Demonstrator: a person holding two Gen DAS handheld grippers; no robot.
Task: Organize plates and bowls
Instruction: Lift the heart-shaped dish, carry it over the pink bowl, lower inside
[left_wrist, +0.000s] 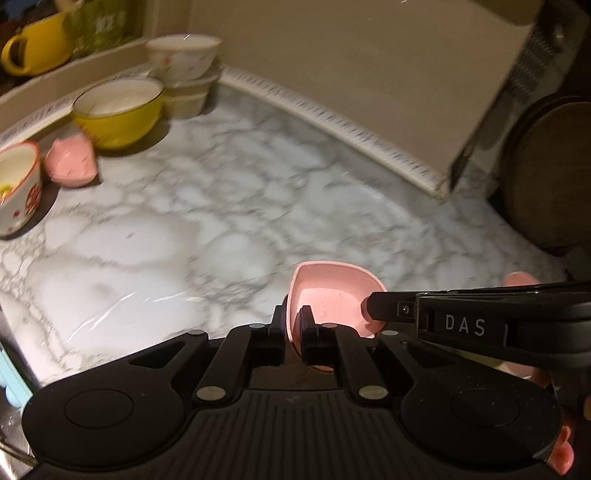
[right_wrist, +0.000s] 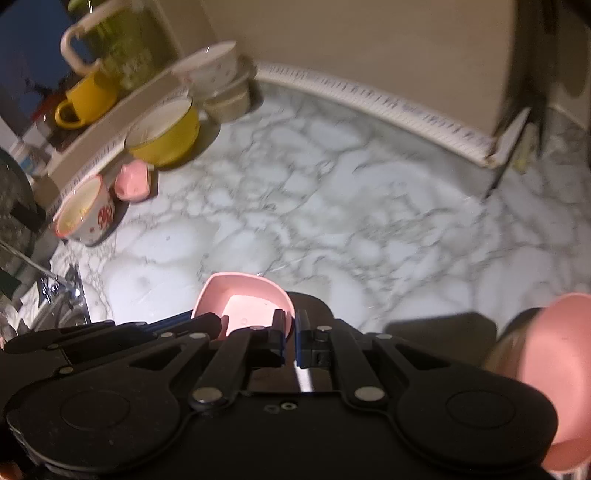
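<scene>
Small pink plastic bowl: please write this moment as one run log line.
object: small pink plastic bowl | left gripper: jaws shut on rim | right gripper: jaws shut on opposite rim | surface: white marble counter

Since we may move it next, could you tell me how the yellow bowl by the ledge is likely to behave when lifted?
The yellow bowl looks glossy, so its rim may be slippery in a hand-held gripper. It seems thick-walled and deep, probably rather heavy and breakable. It sits upright on a flat base, so a push should slide it on the marble counter rather than tip it.

Marble countertop (left_wrist: 221, 206), beige wall (left_wrist: 332, 55)
</scene>
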